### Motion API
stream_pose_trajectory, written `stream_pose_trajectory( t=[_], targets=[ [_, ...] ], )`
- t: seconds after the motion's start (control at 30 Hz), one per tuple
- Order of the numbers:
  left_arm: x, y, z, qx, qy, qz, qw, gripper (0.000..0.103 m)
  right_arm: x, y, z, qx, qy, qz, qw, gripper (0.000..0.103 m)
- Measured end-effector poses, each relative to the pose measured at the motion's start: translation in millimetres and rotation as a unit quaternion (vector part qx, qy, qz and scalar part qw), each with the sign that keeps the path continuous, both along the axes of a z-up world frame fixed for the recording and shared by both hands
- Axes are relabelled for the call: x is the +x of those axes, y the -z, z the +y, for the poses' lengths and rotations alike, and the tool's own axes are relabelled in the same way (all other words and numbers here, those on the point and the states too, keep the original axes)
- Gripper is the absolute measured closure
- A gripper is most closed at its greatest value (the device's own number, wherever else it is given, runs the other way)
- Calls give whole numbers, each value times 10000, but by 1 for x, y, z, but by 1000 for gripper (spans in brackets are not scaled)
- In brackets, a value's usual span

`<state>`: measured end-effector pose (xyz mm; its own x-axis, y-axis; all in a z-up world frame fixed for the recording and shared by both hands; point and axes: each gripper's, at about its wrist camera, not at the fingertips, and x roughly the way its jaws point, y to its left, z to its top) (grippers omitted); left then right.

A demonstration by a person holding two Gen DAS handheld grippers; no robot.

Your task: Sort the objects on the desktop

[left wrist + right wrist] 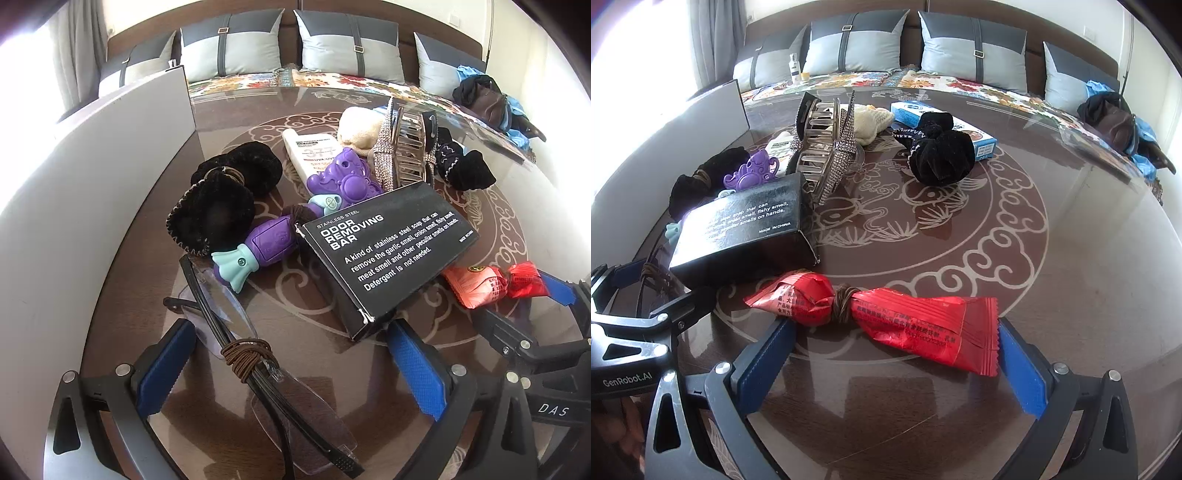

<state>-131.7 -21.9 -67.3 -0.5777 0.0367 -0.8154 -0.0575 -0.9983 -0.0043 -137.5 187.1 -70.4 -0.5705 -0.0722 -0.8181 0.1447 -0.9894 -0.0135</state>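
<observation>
Folded black-framed glasses point(229, 325) lie on the glass table, a brown hair tie point(245, 356) wound round them. My left gripper point(291, 369) is open, one finger on each side of the glasses. A red snack packet point(886, 317), cinched in the middle by another brown hair tie point(844, 301), lies crosswise between the fingertips of my open right gripper point(895, 363). The packet point(491, 284) also shows in the left wrist view, beside a blue right finger point(557, 291). A black "Odor Removing Bar" box point(384, 258) lies between the two grippers.
Behind the box lie a purple toy point(266, 243), black scrunchies point(221, 192), a white tube point(306, 147), a rhinestone claw clip point(827, 155), a cream knit piece point(871, 122), another black scrunchie point(938, 151) and a blue box point(982, 142). A white panel point(110, 155) stands left.
</observation>
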Motion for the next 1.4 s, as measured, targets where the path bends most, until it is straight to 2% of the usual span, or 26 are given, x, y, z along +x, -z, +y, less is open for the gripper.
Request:
stream_pose_trajectory(
  t=[1.4],
  targets=[
    [-3,0,3,6,8,10,10000,0,1,0,1,-1,-6,9,10000,0]
  ],
)
